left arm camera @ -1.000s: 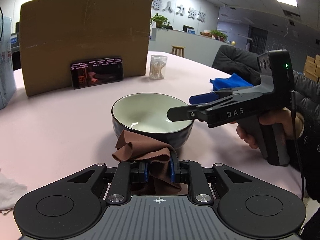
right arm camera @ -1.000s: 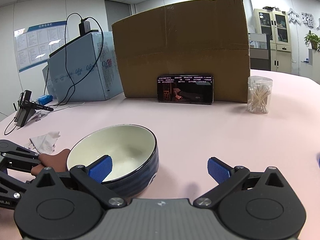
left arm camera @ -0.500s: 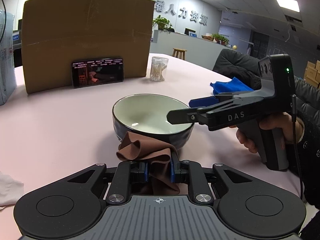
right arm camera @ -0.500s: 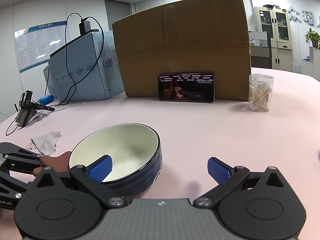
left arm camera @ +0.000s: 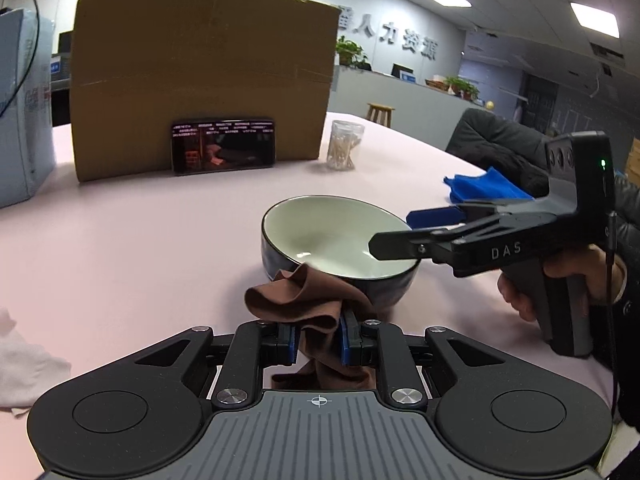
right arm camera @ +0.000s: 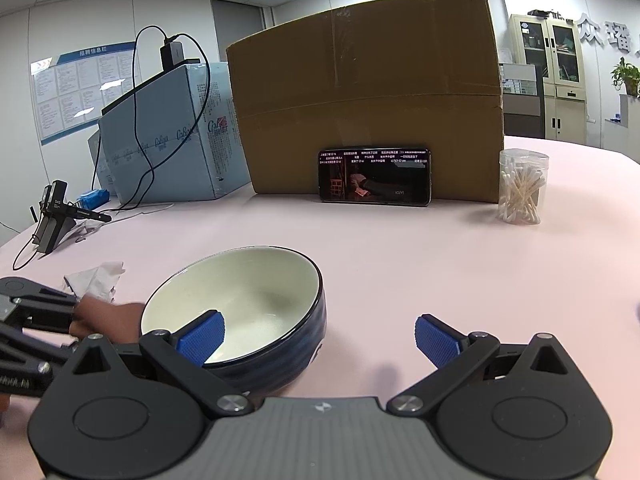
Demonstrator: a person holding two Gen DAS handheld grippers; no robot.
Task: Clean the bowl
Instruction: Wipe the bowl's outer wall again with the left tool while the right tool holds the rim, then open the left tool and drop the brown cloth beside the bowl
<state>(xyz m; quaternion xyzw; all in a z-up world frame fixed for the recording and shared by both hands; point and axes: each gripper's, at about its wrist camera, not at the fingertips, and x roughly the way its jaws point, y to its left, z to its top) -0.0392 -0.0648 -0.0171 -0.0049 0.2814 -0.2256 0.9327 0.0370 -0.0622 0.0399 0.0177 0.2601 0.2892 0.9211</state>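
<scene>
Left gripper [left arm camera: 318,338] pinching a bunched brown cloth [left arm camera: 308,300] whose folds touch the near wall of the bowl [left arm camera: 336,236]; right gripper [right arm camera: 318,338] spread wide, one blue pad [right arm camera: 202,338] over the near rim and inside the bowl, the other outside above bare pink worktop [right arm camera: 400,256]. The bowl stands upright, its pale interior apparently unwiped: cloth in hand, bowl not yet clamped, wiping still to do. Against the earlier frames, both grippers keep their poses; the bowl sits slightly nearer the right gripper

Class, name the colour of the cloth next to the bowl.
The cloth is brown; the left wrist view shows it best.
</scene>
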